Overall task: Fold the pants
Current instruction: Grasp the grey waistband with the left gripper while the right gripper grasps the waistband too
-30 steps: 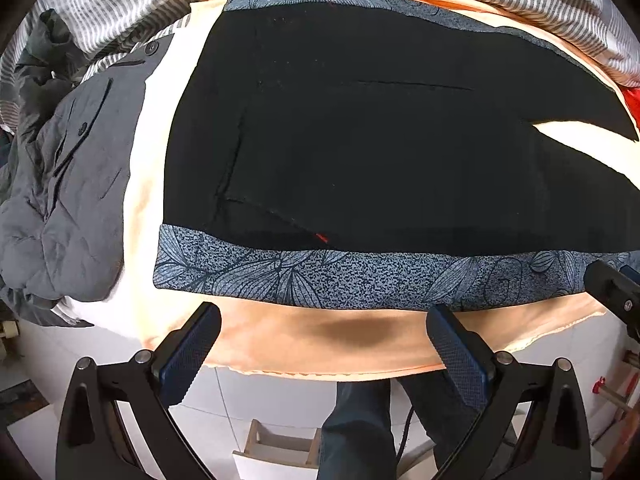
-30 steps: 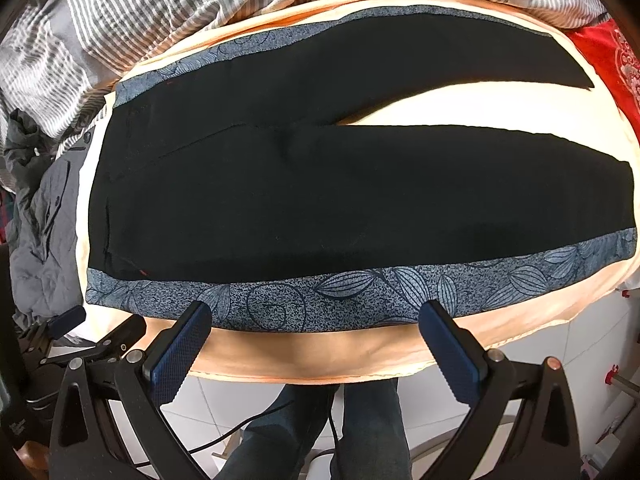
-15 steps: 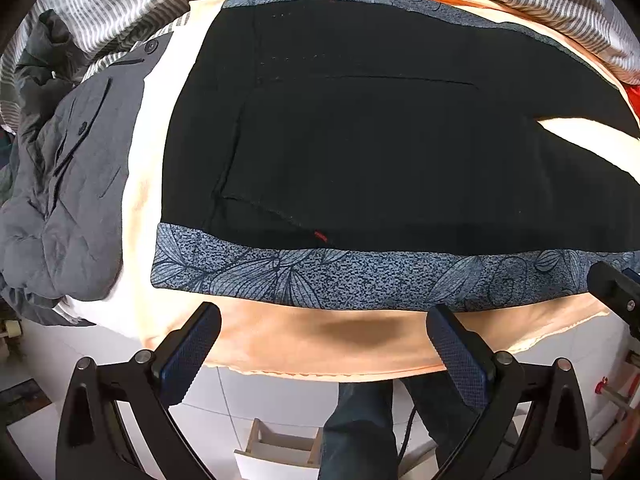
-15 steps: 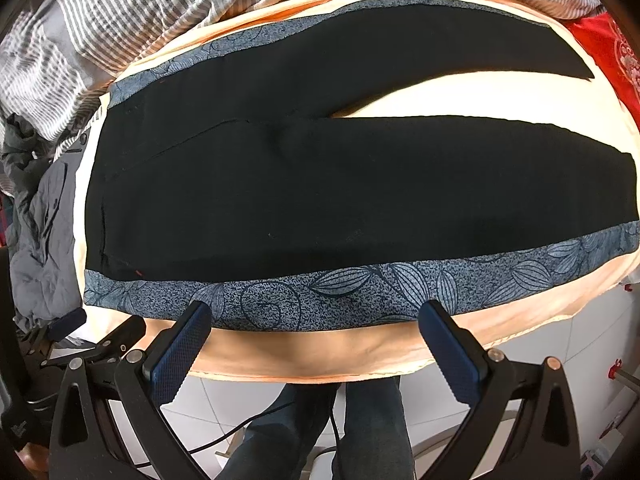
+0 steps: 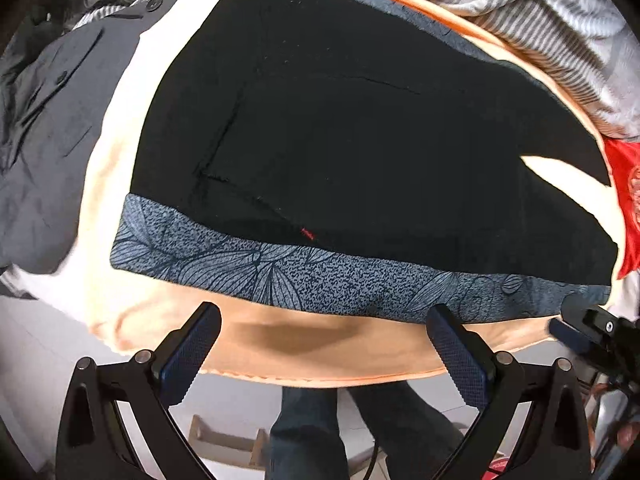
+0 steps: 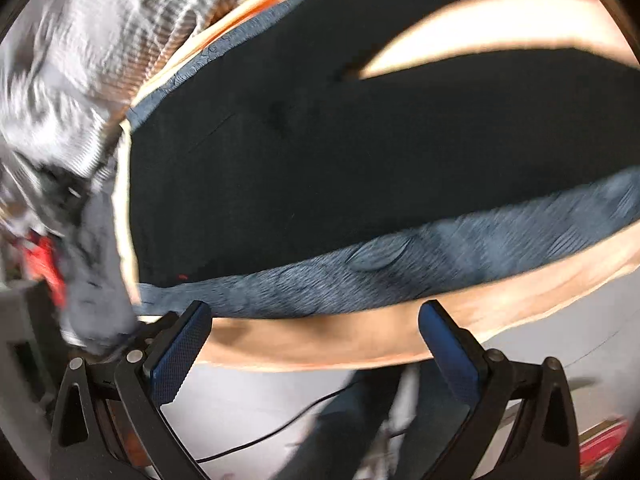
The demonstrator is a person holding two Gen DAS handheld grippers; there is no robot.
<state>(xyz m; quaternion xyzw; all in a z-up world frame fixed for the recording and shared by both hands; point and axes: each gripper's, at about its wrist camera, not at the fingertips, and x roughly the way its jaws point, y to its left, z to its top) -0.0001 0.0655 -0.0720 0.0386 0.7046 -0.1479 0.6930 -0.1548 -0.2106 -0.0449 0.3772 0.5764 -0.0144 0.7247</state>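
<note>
Black pants with blue leaf-print side stripe (image 5: 360,152) spread flat on peach-sheeted bed (image 5: 312,344), stripe along near edge. Left gripper (image 5: 320,344), right gripper (image 6: 312,340) both spread wide, holding nothing. Pre-grasp I reckon; next, pinch near stripe edge.

Black pants (image 5: 360,140) lie flat, unfolded; legs spread apart.

Black pants (image 5: 360,140) lie flat on the peach-covered bench (image 5: 320,352) — left claw (image 5: 324,344) hangs wide apart just off the near patterned side stripe, touching nothing
</note>
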